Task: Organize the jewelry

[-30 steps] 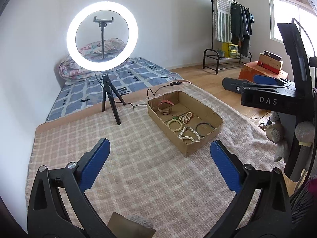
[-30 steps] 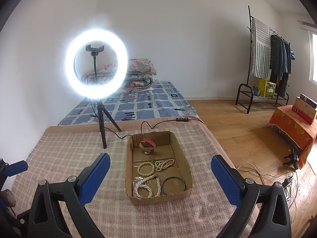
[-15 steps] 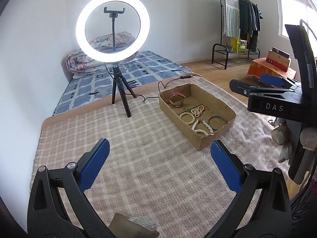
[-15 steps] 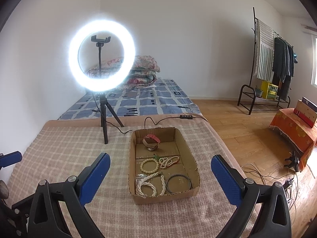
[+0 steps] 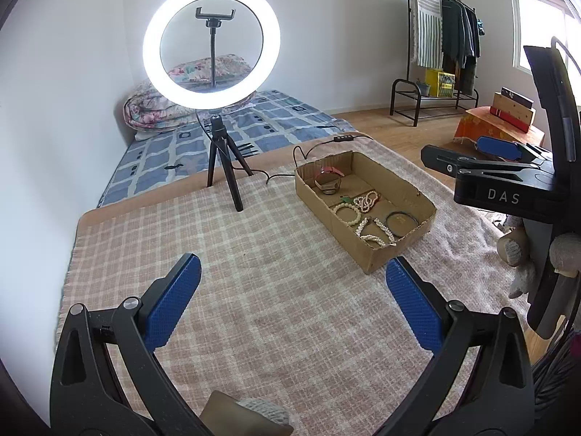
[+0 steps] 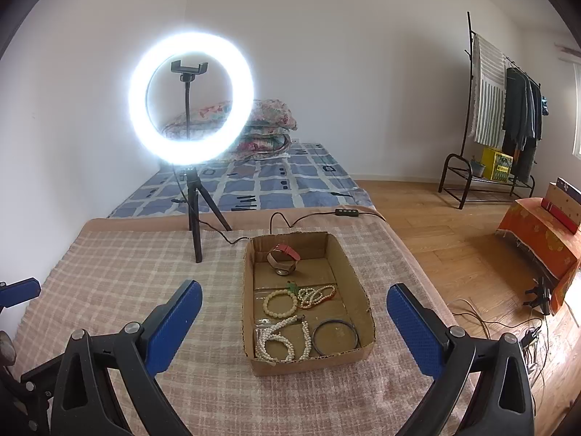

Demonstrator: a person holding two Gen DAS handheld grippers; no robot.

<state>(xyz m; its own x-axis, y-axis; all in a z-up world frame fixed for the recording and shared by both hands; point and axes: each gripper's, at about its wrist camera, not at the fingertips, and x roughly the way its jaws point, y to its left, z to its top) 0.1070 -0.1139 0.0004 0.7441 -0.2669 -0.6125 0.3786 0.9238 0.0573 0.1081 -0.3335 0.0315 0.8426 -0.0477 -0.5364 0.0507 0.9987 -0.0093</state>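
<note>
A shallow cardboard box (image 6: 363, 301) (image 5: 377, 258) lies on the checked cloth. It holds a red-strapped watch (image 6: 282, 257) at the far end, a cream bead bracelet (image 6: 277, 301), a mixed bead strand (image 6: 316, 295), white pearl strands (image 6: 279, 339) and a dark bangle (image 6: 336, 336). My right gripper (image 6: 290, 312) is open and empty, just short of the box's near end. My left gripper (image 5: 292, 283) is open and empty, to the left of the box. The right gripper's body (image 5: 508, 189) shows at the right of the left wrist view.
A lit ring light on a black tripod (image 6: 190, 145) (image 5: 214, 83) stands behind the box, its cable (image 6: 308, 216) running along the far edge. A mattress with folded quilts (image 6: 265, 127) lies beyond. A clothes rack (image 6: 504, 116) and an orange-covered stand (image 6: 537, 232) are to the right.
Both grippers have shifted a little, so the box and ring light sit slightly differently in each view. Both stay open and empty.
</note>
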